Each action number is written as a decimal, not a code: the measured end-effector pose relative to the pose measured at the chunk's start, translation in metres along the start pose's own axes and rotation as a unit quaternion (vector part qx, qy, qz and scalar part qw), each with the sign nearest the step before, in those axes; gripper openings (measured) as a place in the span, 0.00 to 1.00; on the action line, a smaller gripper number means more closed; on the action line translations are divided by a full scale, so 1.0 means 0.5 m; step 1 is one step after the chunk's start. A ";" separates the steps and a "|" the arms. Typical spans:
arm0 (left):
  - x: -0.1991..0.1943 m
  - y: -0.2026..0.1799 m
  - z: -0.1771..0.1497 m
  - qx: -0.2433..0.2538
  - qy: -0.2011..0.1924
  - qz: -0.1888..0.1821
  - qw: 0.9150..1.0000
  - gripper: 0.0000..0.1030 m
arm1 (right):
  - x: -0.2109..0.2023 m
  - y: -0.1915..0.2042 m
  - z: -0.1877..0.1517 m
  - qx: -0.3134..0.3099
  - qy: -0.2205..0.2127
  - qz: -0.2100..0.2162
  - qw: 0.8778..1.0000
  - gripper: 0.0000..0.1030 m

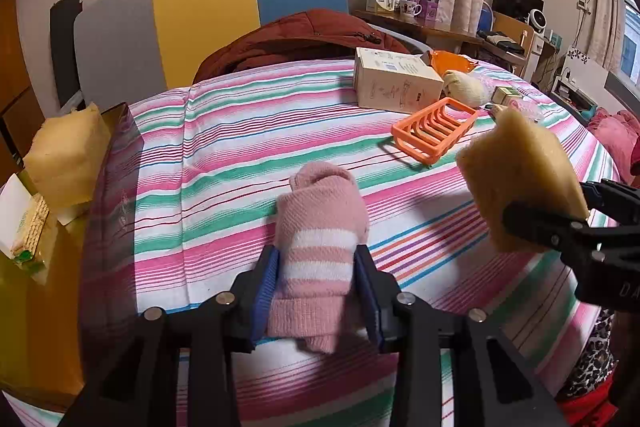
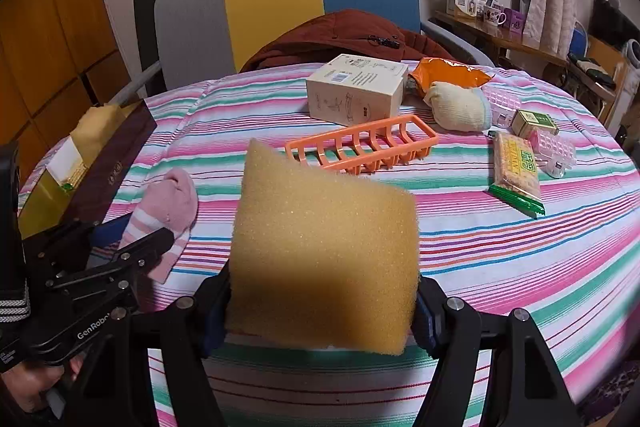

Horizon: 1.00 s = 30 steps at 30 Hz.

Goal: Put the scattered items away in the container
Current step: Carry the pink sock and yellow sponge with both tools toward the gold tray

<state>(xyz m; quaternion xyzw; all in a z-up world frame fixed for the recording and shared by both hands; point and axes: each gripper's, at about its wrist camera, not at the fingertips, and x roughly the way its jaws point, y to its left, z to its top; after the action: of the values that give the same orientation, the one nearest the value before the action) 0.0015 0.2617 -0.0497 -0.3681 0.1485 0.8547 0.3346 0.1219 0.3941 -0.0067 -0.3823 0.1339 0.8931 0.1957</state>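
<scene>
left gripper (image 1: 316, 267) jaws straddle pink sock (image 1: 320, 223) on striped surface (image 1: 240, 147), barely pressing | soft, light, grab mid-roll | right gripper (image 2: 322, 301) jaws clamp yellow sponge (image 2: 324, 247) aloft, squashy | container (image 1: 116, 147) left.

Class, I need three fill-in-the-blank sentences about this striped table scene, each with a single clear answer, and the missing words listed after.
1. The right tongs hold a yellow ____.
2. The rolled sock between the left tongs is pink with ____ stripes.
3. The slatted soap tray lying in front of the cardboard box is coloured ____.

Missing words: sponge; white; orange
</scene>
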 end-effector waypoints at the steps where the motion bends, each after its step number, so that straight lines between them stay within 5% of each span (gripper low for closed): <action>1: 0.001 -0.001 0.000 0.001 -0.001 0.001 1.000 0.38 | 0.003 0.000 -0.001 -0.001 0.001 0.000 1.000 0.71; 18: -0.010 0.000 -0.002 -0.003 -0.017 -0.001 1.000 0.31 | 0.016 -0.001 -0.010 0.013 0.001 0.002 1.000 0.71; 30: -0.126 0.022 0.019 -0.014 -0.069 0.001 0.998 0.30 | -0.006 0.029 0.004 0.009 -0.016 0.015 1.000 0.71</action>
<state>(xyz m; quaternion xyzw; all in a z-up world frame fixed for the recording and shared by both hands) 0.0208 0.2292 0.0027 -0.3132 0.1135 0.8804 0.3376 0.1160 0.3814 -0.0021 -0.3640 0.1441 0.9008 0.1878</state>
